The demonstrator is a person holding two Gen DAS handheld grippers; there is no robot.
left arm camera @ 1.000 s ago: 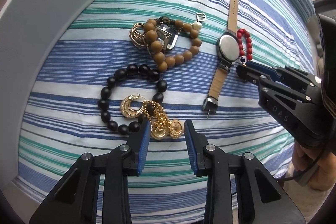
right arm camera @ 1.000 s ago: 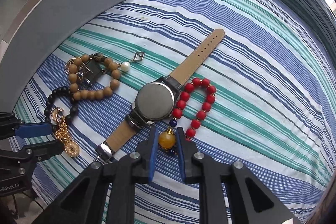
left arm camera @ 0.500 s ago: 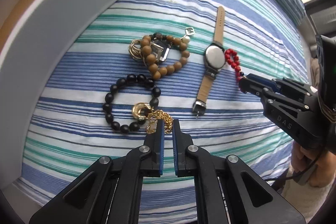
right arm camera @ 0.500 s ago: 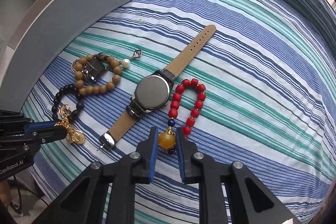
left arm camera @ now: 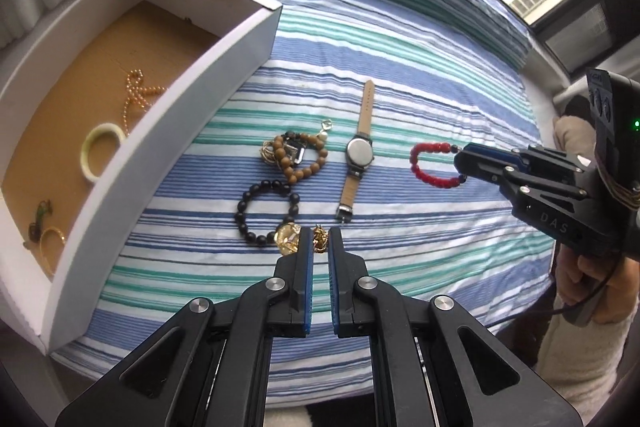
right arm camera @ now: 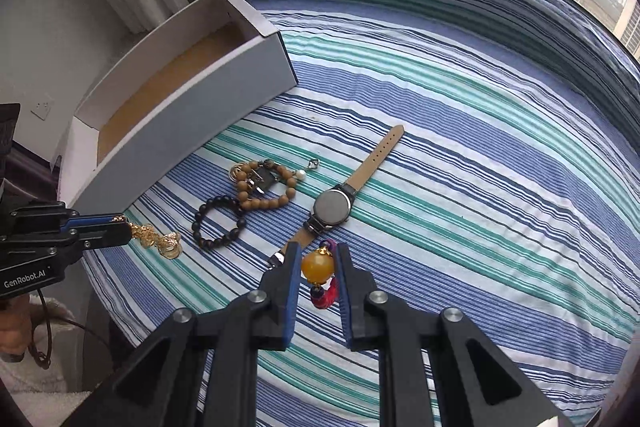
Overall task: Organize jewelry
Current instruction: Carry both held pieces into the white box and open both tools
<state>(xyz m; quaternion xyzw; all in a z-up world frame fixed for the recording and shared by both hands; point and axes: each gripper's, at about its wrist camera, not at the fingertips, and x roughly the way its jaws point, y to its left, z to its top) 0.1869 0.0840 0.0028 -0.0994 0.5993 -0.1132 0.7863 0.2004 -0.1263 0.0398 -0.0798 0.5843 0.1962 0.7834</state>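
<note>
Both pieces had come up off the striped bedspread since a second earlier. Left gripper, then open around it, was pinched shut on the gold chain, which dangled clear. Right gripper stayed clamped on the amber bead, red bracelet hanging free. Watch, wooden beads and black beads remained on the bedspread. White box likely next.

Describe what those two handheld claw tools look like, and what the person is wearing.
Both the left gripper and the right gripper are black, angular, with silver rivets and blue finger pads. One is printed "GenRobot.AI", the other "DAS". A dark cable trails off. Sleeves look fuzzy, cream-coloured.
</note>
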